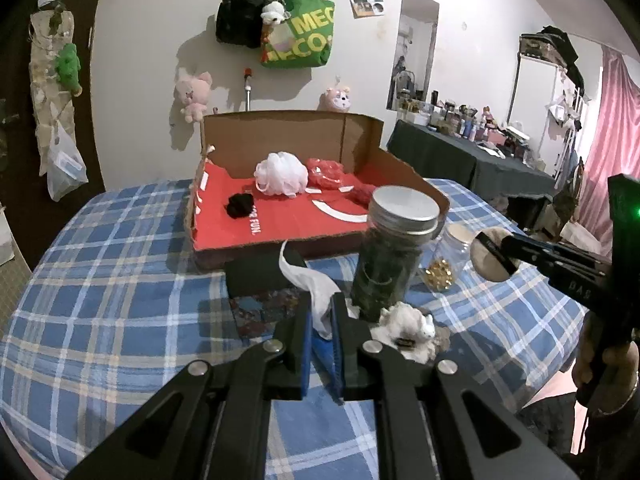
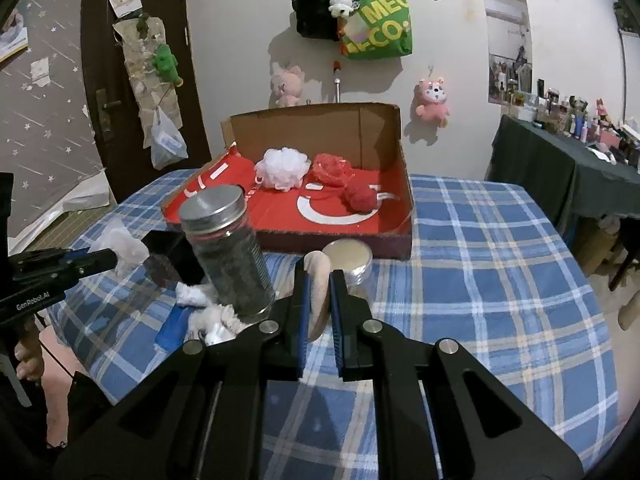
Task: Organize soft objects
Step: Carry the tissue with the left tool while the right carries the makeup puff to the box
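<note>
My left gripper (image 1: 323, 304) is shut on a crumpled white tissue (image 1: 312, 284) and holds it above the checked tablecloth. My right gripper (image 2: 319, 276) is shut on a round beige powder puff (image 2: 318, 300). In the left wrist view the right gripper (image 1: 496, 248) and its puff (image 1: 486, 258) hang at the right. An open cardboard box (image 1: 280, 136) with a red floor lies beyond. In it are a white mesh bath pouf (image 1: 280, 174), a red crinkled plastic piece (image 1: 324, 172), a red fluffy ball (image 2: 358, 196) and a black scrunchie (image 1: 240, 204).
A tall jar with a metal lid (image 1: 388, 264) stands just ahead of the left gripper, with white cotton tufts (image 1: 408, 328) at its foot. Beside it is a small jar of gold beads (image 1: 442, 268). A black block (image 1: 256, 276) lies before the box. A cluttered side table (image 2: 560, 168) stands at the right.
</note>
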The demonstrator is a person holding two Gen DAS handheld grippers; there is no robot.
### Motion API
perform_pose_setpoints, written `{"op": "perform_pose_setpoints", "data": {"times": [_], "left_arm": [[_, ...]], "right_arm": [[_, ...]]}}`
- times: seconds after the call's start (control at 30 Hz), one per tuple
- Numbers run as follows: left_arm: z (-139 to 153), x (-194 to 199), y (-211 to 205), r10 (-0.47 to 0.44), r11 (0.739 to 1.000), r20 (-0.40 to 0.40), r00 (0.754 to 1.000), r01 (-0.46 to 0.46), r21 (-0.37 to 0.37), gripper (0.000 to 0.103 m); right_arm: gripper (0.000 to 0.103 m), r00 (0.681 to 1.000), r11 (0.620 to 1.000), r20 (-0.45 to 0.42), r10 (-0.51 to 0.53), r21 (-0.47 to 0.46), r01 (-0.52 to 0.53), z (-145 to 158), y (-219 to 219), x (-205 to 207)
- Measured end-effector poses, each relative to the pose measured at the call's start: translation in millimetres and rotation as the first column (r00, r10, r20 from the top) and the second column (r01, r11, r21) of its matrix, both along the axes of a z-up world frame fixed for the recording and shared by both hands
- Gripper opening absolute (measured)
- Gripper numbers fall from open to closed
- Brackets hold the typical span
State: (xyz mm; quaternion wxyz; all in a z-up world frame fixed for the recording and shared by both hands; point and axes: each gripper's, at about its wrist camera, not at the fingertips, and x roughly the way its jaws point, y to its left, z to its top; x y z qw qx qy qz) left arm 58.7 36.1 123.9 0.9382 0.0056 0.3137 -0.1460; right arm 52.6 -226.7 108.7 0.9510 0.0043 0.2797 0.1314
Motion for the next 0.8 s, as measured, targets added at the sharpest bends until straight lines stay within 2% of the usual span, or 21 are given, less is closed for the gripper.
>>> {"op": "perform_pose_setpoints", "data": {"times": [0.47, 0.8], "left_arm": [[22, 27, 11, 0.021, 1.000, 0.032, 0.999, -0.021, -0.002, 0.009], [24, 66, 11, -0.008, 1.000, -0.003, 1.000, 0.008, -0.014, 0.009]], "right_arm": [[0.009, 1.000, 1.000, 0.025, -0.004, -0.010, 0.005, 19, -2, 27], [0.009, 1.000, 0.999, -0.001, 0.025, -0.026, -0.025, 25, 2, 66]]}}
